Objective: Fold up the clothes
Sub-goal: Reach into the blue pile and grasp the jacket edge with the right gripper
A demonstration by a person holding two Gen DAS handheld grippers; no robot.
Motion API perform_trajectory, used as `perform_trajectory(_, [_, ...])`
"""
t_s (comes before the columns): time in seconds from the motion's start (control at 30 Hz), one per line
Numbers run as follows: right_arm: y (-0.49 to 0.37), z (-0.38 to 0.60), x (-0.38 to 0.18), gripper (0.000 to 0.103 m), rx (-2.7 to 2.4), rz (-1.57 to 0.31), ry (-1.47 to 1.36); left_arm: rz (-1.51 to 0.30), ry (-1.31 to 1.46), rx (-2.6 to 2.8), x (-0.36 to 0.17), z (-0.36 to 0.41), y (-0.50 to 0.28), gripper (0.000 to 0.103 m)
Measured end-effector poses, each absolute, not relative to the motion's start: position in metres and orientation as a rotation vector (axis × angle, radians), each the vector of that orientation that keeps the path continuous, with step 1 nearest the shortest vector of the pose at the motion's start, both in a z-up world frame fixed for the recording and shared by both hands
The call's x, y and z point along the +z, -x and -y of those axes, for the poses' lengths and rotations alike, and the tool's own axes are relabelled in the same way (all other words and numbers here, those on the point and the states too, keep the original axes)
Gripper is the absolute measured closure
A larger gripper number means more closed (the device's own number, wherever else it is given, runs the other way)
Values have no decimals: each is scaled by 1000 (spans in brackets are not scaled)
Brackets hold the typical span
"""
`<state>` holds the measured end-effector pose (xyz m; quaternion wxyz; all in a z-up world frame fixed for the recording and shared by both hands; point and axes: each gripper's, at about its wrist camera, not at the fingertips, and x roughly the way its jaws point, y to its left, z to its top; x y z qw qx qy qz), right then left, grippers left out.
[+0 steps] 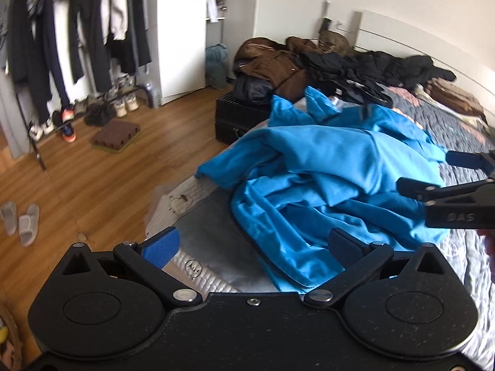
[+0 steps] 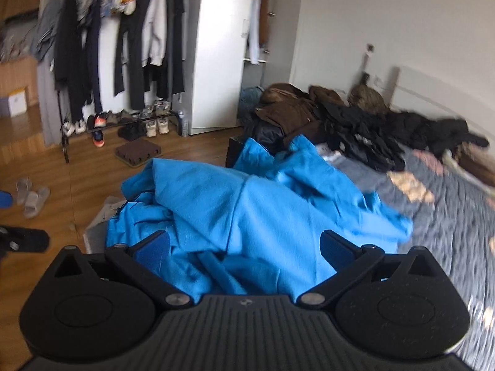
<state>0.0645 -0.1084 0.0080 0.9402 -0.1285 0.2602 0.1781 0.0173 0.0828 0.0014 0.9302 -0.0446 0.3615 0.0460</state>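
On bed [image 1: 458, 130] | one crumpled blue jacket [image 1: 324, 167] | two tools: left tool [image 1: 256, 244] apart | right tool [image 2: 244, 247] apart, empty

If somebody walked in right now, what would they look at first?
Probably the bright blue jacket, crumpled in a heap on the near corner of the bed. Both grippers hover over it with jaws wide open: the left gripper at its zipper edge, the right gripper above its middle. Behind it, a pile of brown and black coats covers the far end of the bed.
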Motion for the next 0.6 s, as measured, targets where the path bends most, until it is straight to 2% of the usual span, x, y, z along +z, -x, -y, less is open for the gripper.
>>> perform_trajectory(0.33, [-87, 29, -36, 0, 483, -460, 783, -772, 67, 165, -8, -102, -23, 0])
perform_trajectory(0.6, [-106, -7, -71, 0, 452, -415, 1014, -776, 140, 180, -9, -119, -25, 0])
